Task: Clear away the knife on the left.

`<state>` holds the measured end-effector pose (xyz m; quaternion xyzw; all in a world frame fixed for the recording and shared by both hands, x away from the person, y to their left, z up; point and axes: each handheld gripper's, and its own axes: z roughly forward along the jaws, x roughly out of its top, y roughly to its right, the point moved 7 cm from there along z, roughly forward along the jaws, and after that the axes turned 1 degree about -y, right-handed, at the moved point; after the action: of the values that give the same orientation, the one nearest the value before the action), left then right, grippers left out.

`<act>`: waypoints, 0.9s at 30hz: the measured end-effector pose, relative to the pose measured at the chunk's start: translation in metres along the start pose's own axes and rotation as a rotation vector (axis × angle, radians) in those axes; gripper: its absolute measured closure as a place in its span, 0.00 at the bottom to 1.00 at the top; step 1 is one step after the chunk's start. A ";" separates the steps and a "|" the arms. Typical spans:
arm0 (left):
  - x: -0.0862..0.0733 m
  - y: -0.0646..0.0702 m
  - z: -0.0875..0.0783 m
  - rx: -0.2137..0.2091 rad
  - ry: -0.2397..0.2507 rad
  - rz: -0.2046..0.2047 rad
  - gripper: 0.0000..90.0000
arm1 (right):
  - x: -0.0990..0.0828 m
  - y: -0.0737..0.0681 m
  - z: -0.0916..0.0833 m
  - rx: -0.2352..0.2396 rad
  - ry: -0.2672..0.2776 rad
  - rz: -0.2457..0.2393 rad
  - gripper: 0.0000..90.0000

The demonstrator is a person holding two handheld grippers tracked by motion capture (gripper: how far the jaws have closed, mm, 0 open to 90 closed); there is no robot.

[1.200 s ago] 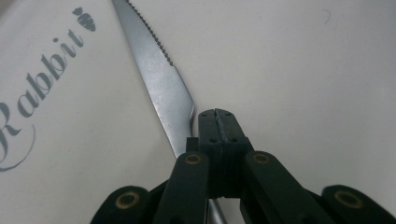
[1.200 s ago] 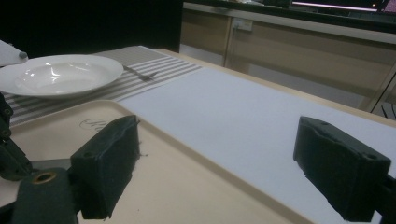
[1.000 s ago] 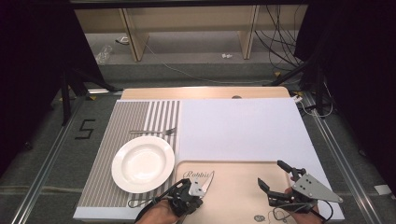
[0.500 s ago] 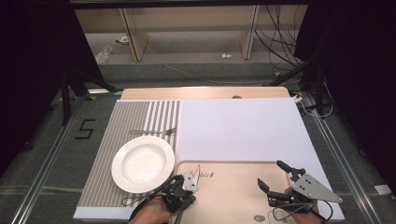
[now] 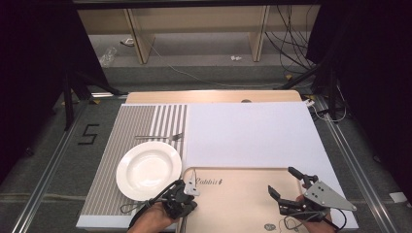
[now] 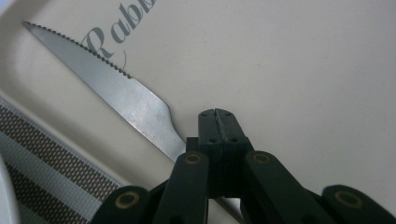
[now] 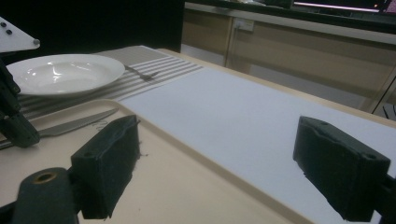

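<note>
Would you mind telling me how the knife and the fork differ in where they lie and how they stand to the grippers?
The knife lies on the beige tray; the fork lies on the striped mat beyond the plate. The shut left gripper sits at the knife's handle end; the fork lies untouched. Both are metal and lie flat.

High view looks down from overhead, both gripper views sit low and close, all sharing the knife [image 6: 116, 100] on the tray [image 5: 243, 194].
</note>
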<state>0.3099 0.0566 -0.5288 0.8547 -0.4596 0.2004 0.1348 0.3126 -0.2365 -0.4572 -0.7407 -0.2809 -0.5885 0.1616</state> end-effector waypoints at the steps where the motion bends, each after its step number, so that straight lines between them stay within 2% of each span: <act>1: -0.001 -0.001 0.000 -0.001 -0.003 -0.002 0.99 | 0.000 0.000 0.000 0.000 0.000 0.000 0.17; 11: -0.004 -0.002 -0.005 -0.008 -0.022 -0.013 0.99 | 0.000 0.000 0.000 -0.001 -0.004 -0.004 0.17; 13: -0.004 -0.003 -0.005 -0.013 -0.011 -0.014 0.98 | -0.001 0.000 0.000 -0.002 -0.007 -0.003 0.17; 15: -0.002 -0.002 -0.006 -0.024 0.003 -0.023 0.83 | -0.001 0.000 0.000 -0.003 -0.008 -0.007 0.17; 18: 0.001 -0.005 -0.010 -0.001 0.037 -0.019 0.73 | -0.001 0.000 0.000 -0.002 -0.007 -0.004 0.17; 22: 0.012 -0.008 -0.020 0.070 0.148 -0.025 0.48 | -0.001 0.000 0.000 -0.001 -0.007 -0.003 0.17; 27: 0.020 -0.011 -0.032 0.101 0.235 -0.032 0.38 | 0.000 0.000 0.000 -0.001 -0.004 -0.003 0.17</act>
<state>0.3219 0.0608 -0.4919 0.8382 -0.4163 0.3200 0.1475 0.3128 -0.2366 -0.4576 -0.7415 -0.2821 -0.5874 0.1599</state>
